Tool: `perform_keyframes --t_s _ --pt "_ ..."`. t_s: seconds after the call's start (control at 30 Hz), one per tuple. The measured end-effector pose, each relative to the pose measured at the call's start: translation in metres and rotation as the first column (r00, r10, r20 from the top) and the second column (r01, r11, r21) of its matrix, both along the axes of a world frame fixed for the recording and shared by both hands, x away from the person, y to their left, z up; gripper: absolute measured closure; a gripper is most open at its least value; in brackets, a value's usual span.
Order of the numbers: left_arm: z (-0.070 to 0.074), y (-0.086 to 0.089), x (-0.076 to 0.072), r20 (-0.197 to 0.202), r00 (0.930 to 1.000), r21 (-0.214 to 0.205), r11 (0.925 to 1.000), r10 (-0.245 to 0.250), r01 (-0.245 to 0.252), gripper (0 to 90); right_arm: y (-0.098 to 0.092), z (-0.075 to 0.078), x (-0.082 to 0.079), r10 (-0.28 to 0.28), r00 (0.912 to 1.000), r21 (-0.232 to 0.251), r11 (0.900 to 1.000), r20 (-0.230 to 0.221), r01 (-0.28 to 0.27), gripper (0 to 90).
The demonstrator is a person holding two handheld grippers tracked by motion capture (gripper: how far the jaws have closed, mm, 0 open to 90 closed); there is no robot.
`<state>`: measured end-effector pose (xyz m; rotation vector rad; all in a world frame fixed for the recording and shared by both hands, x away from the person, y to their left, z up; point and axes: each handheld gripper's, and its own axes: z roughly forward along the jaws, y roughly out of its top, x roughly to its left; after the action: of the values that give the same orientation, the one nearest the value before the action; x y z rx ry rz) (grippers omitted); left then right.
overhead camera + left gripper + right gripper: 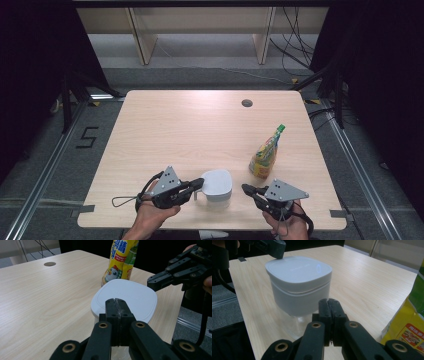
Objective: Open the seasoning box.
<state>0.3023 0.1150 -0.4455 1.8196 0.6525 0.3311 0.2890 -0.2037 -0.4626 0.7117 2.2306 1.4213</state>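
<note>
From above, a white, rounded-square lidded container (217,184) stands on the pale wood-grain surface (190,130) between the left gripper (197,186) and right gripper (246,188), a glossy yellow pouch (265,154) near it.

Left gripper view: black fingers (112,307) pressed together, empty, at the smooth lid's edge.

Right gripper view: fingers (334,307) closed on nothing, just before the container's clear base

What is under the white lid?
Under the white square lid sits a clear container on the light wooden table. The lid's deep skirt covers most of it, hiding any contents.
</note>
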Motion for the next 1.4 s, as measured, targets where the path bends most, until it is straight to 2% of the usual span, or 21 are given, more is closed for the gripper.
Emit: perform_keyframes --t_s 0.2,0.27,0.4,0.47,0.5,0.53,0.57,0.67,0.7,0.8,0.87,0.93,1.07,1.1,1.23,1.33,1.37,1.4 --pt "0.0 0.001 0.0 0.002 1.0 0.005 1.0 -0.004 0.004 88.9 0.002 -0.001 0.0 -0.003 1.0 0.003 1.0 0.0 0.003 90.0" --pt "0.0 0.001 0.0 -0.009 1.0 -0.003 1.0 0.0 0.0 88.9 0.002 -0.001 0.002 0.009 0.9999 -0.003 1.0 0.012 -0.009 90.0" --pt "-0.001 0.001 0.0 -0.004 1.0 -0.005 1.0 0.002 -0.002 88.9 0.003 0.001 0.001 0.018 0.9998 -0.009 0.9998 0.004 -0.018 90.0" --pt "-0.001 0.002 0.0 -0.005 1.0 -0.008 1.0 -0.001 0.001 88.9 0.004 0.001 0.002 0.027 0.9995 0.001 0.9996 0.016 -0.027 90.0" --pt "-0.001 0.002 0.0 -0.005 1.0 -0.006 1.0 0.0 0.0 88.9 0.005 0.002 0.0 0.01 0.9999 0.008 0.9999 -0.001 -0.01 90.0" --pt "-0.001 0.002 0.0 -0.006 1.0 -0.015 0.9999 -0.006 0.005 88.9 0.005 0.002 0.002 0.016 0.9996 0.012 0.9998 0.022 -0.016 90.0" --pt "-0.002 0.002 0.0 -0.005 1.0 -0.016 0.9999 -0.003 0.003 88.9 0.005 0.002 0.002 0.023 0.9994 0.006 0.9997 0.024 -0.024 90.0" --pt "-0.002 0.003 -0.001 -0.01 0.9999 -0.019 0.9998 0.006 -0.006 88.9 0.007 0.003 0.002 0.036 0.9992 0.0 0.9994 0.018 -0.036 90.0" --pt "-0.002 0.003 0.0 -0.005 1.0 -0.021 0.9998 0.001 -0.001 89.0 0.009 0.003 0.002 0.038 0.9992 0.016 0.9991 0.014 -0.038 90.0" --pt "-0.003 0.003 0.0 -0.004 1.0 -0.021 0.9998 0.003 -0.003 89.0 0.011 0.005 0.002 0.042 0.9991 0.024 0.9988 0.009 -0.042 90.0" --pt "-0.003 0.004 -0.001 -0.005 1.0 -0.014 0.9999 0.007 -0.007 89.0 0.013 0.006 0.003 0.048 0.9985 0.024 0.9985 0.027 -0.049 90.0" --pt "-0.003 0.003 -0.001 -0.004 1.0 -0.021 0.9998 0.005 -0.005 89.0 0.016 0.008 0.003 0.063 0.9978 0.029 0.9976 0.023 -0.063 90.0" --pt "-0.003 0.003 -0.001 -0.003 1.0 -0.017 0.9998 0.008 -0.008 89.0 0.02 0.01 0.002 0.064 0.9978 0.021 0.9977 0.016 -0.064 90.0" --pt "-0.003 0.004 -0.001 -0.003 1.0 -0.017 0.9998 0.007 -0.007 89.0 0.021 0.01 0.004 0.075 0.9967 0.018 0.997 0.03 -0.075 90.0" --pt "-0.003 0.004 -0.001 -0.002 1.0 -0.018 0.9998 0.008 -0.008 89.0 0.023 0.012 0.005 0.08 0.9958 0.014 0.9966 0.045 -0.081 90.0" --pt "-0.003 0.004 0.0 -0.003 1.0 -0.021 0.9998 0.001 -0.001 89.0 0.027 0.012 0.006 0.086 0.9958 0.0 0.9963 0.029 -0.086 90.0" --pt "-0.003 0.004 0.0 -0.004 1.0 -0.023 0.9997 0.002 -0.002 89.0 0.029 0.011 0.006 0.08 0.9962 0.013 0.9967 0.034 -0.08 90.0" --pt "-0.003 0.004 -0.001 -0.002 1.0 -0.022 0.9998 0.003 -0.003 89.0 0.029 0.012 0.006 0.095 0.9948 -0.004 0.9955 0.037 -0.095 90.0"
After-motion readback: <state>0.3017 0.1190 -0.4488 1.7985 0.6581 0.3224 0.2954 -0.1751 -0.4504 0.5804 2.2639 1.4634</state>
